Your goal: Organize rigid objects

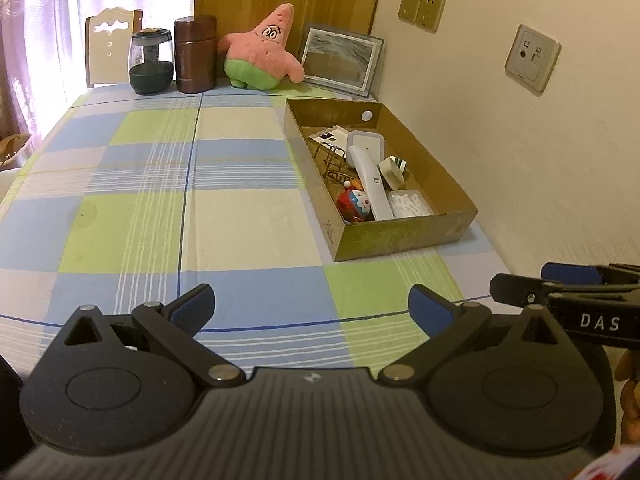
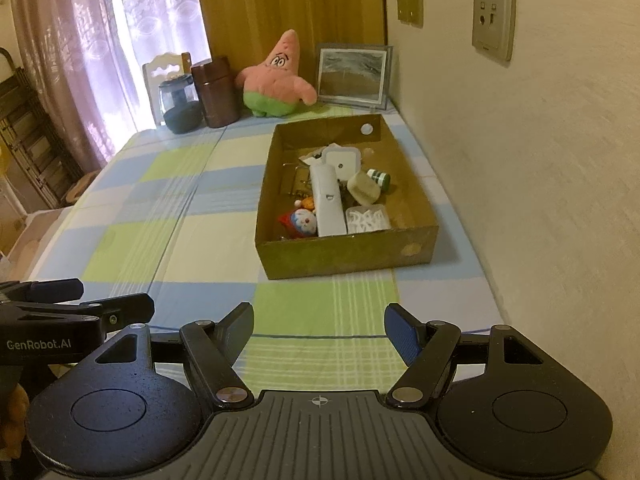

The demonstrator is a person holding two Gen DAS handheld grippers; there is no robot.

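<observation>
Pink star plush (image 1: pixel 262 50), brown canister (image 1: pixel 195 55), glass jar (image 1: pixel 151 62), framed picture (image 1: pixel 340 60) along table's far edge.

I see the tablecloth (image 2: pixel 192 236) in checks of pale blue, light green and cream, with thin white and dark blue lines. The cardboard box (image 2: pixel 344 256) is brown. In it lies a long white device (image 2: pixel 326 204) and a red, blue and white cartoon figure (image 2: pixel 300 222). The starfish plush (image 2: pixel 276 80) is pink with green shorts. My gripper pads (image 2: pixel 404 338) are blue on black arms.
</observation>
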